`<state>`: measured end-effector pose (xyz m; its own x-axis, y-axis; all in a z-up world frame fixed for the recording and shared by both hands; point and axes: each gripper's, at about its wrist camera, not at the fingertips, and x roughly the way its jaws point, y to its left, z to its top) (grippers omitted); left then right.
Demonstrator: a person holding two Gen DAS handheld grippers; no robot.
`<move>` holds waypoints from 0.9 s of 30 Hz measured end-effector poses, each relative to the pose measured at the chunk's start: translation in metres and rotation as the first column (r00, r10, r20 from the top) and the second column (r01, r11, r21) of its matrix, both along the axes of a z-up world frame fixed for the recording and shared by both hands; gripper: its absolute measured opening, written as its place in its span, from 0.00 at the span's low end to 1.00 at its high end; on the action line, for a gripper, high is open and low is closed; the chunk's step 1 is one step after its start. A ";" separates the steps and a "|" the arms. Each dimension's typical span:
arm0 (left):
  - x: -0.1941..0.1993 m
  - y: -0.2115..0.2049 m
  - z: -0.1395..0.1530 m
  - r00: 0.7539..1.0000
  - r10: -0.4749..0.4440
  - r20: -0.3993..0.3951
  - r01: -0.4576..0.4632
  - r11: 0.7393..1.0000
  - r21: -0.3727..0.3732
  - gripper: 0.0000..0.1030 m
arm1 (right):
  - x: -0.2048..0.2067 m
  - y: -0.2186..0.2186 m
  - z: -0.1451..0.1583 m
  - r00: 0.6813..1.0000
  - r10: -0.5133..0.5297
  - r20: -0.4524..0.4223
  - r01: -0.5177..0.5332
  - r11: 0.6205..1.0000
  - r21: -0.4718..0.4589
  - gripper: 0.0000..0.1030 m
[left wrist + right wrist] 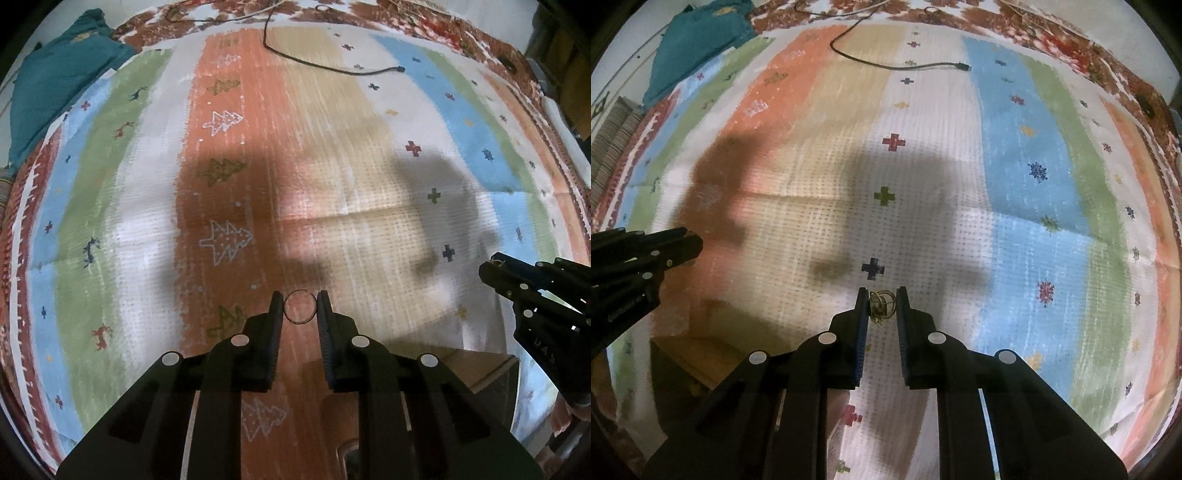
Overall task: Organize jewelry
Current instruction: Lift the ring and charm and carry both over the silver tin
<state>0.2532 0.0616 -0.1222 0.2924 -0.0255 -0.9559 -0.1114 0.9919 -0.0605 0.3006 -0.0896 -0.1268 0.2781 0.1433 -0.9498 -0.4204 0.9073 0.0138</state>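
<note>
A thin dark ring [300, 307] is pinched between the fingertips of my left gripper [300, 306], which is shut on it above the orange stripe of the patterned cloth [369, 177]. My right gripper [883, 304] is shut on a small gold wire ornament [881, 306], held above the white stripe of the patterned cloth [923, 221] near a dark blue cross. The right gripper [495, 269] also shows at the right edge of the left wrist view, with a bit of gold at its tip. The left gripper [694, 243] reaches in from the left of the right wrist view.
A black cable [332, 66] with a plug lies across the far part of the cloth. A teal fabric bundle [62, 81] sits at the far left corner. A wooden box [701, 358] stands between the two grippers, near the bottom; the wooden box [476, 373] is partly hidden.
</note>
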 end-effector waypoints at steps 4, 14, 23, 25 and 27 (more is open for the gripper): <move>-0.005 0.005 0.009 1.000 0.002 0.024 -0.002 1.000 -0.006 0.18 | -0.007 0.003 0.005 1.000 0.004 0.009 -0.004 1.000 0.017 0.15; -0.018 -0.010 0.032 0.997 -0.017 0.076 0.018 1.000 -0.014 0.18 | -0.019 0.005 0.019 0.999 0.009 0.042 -0.010 0.999 0.031 0.15; -0.030 -0.018 0.044 0.994 -0.029 0.104 0.031 0.999 -0.015 0.18 | -0.030 0.006 0.028 0.998 0.015 0.065 -0.017 0.999 0.040 0.15; -0.033 -0.019 0.047 0.993 -0.031 0.111 0.033 0.999 -0.018 0.18 | -0.032 0.005 0.032 0.997 0.012 0.077 -0.015 0.999 0.041 0.15; -0.038 -0.020 0.051 0.992 -0.033 0.122 0.036 0.999 -0.021 0.18 | -0.034 0.004 0.036 0.995 0.003 0.095 -0.007 0.999 0.041 0.15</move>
<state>0.2153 0.0412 -0.0712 0.4055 -0.0587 -0.9122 -0.0677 0.9933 -0.0940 0.2664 -0.0859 -0.0911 0.3663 0.1831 -0.9123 -0.4257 0.9048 0.0107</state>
